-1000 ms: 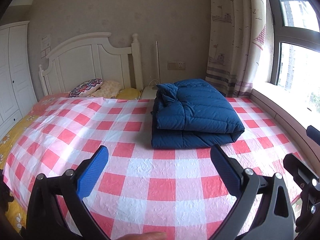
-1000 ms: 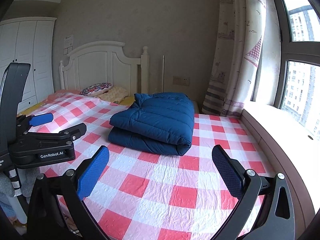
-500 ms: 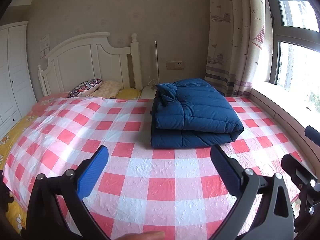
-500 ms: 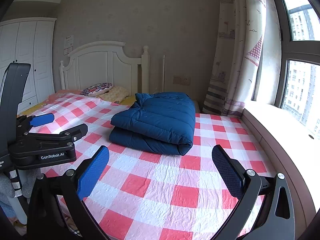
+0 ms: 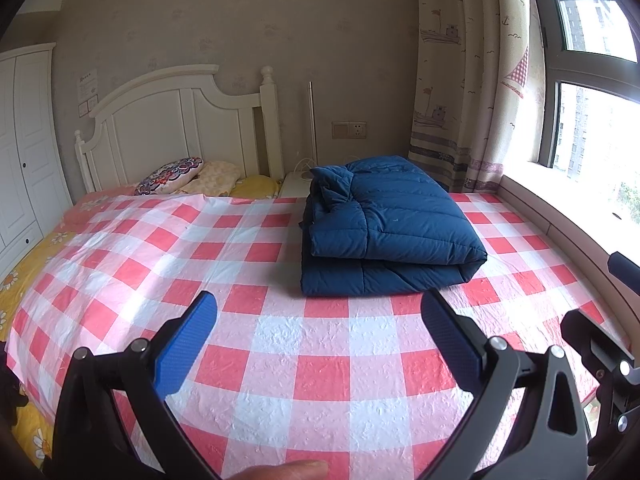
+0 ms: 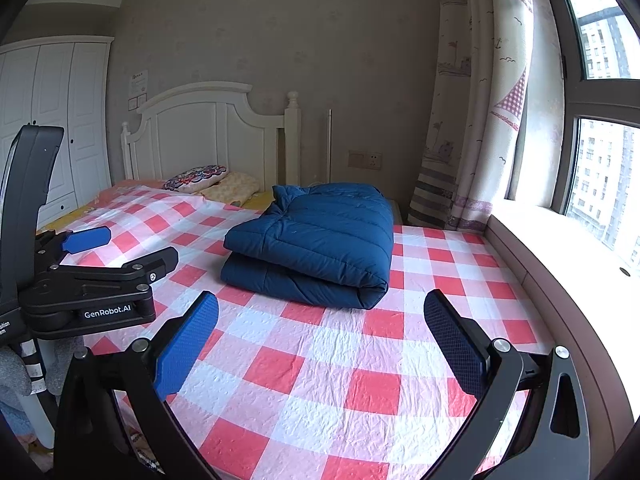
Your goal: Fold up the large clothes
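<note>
Already the folded navy quilted down coat (image 5: 384,228) is lying at twelve o'clock on the red-checked bed (image 5: 280,344), both tongs (image 5: 320,344) (image 6: 320,340) hanging apart, empty; nudging it risks puffy layers springing open

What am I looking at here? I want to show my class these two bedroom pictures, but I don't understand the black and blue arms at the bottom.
There is no robot. A person holds a two-finger grasping tool in each hand, and each tool has a wide-angle camera looking along its fingers. One picture comes from the left tongs, the other from the right tongs. Both sets of tongs are open and hold nothing. On the bed, spread with a red and white checked cover, lies a folded dark blue padded garment. The black device at the left of the right-hand picture is the other tool, the left one.
</note>
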